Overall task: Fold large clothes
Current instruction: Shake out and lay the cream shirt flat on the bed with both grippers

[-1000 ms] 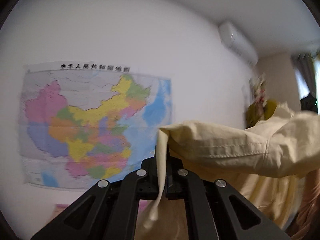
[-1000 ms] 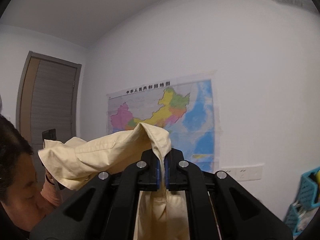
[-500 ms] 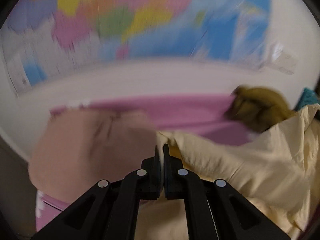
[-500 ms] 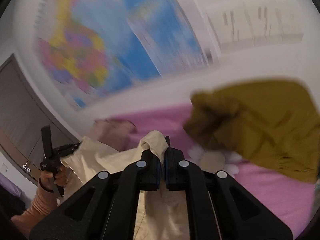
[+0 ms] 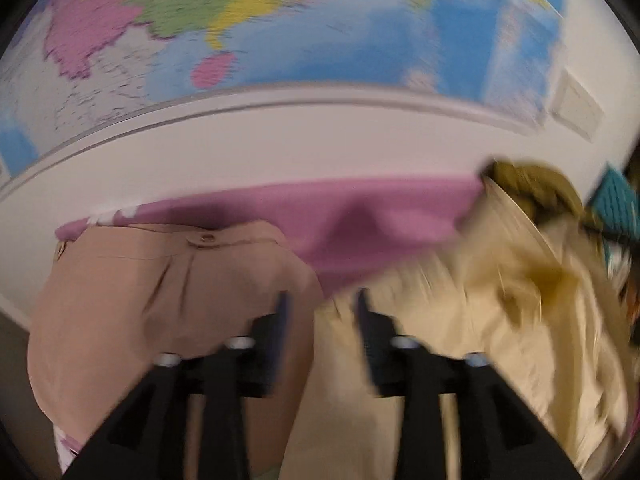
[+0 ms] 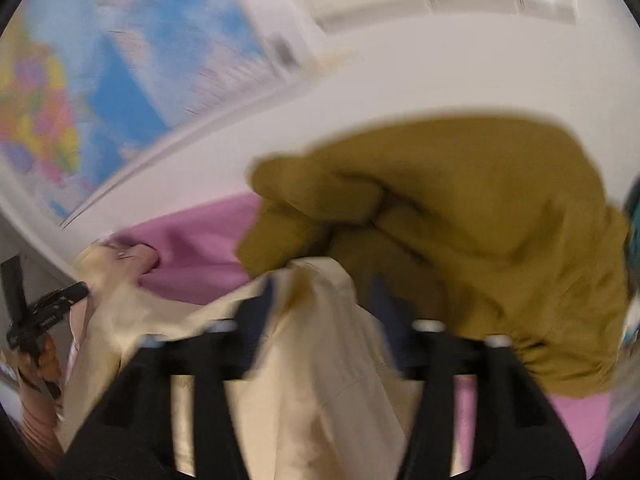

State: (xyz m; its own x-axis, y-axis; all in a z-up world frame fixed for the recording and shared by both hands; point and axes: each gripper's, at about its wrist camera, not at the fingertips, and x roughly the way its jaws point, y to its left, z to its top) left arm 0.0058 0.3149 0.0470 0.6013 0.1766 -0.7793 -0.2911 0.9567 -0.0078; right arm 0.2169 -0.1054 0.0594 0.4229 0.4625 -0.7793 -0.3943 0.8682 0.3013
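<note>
A pale yellow garment [image 5: 472, 320] lies spread on the pink bed sheet [image 5: 360, 220]. My left gripper [image 5: 320, 308] is open just above its left edge, with nothing between the jaws. My right gripper [image 6: 324, 296] is open too; the yellow garment [image 6: 320, 360] lies loose between and under its jaws. Both views are blurred by motion. The left gripper also shows at the left edge of the right wrist view [image 6: 44, 308].
A tan garment [image 5: 160, 292] lies on the bed at the left. An olive garment [image 6: 460, 240] is heaped at the right on the pink sheet [image 6: 200, 240]. A teal basket [image 5: 616, 208] stands at far right. A white wall with a map [image 5: 280, 20] runs behind the bed.
Both grippers swung down from holding the yellow garment up before the wall to the bed. Both jaws opened and let the garment go onto the sheet.
</note>
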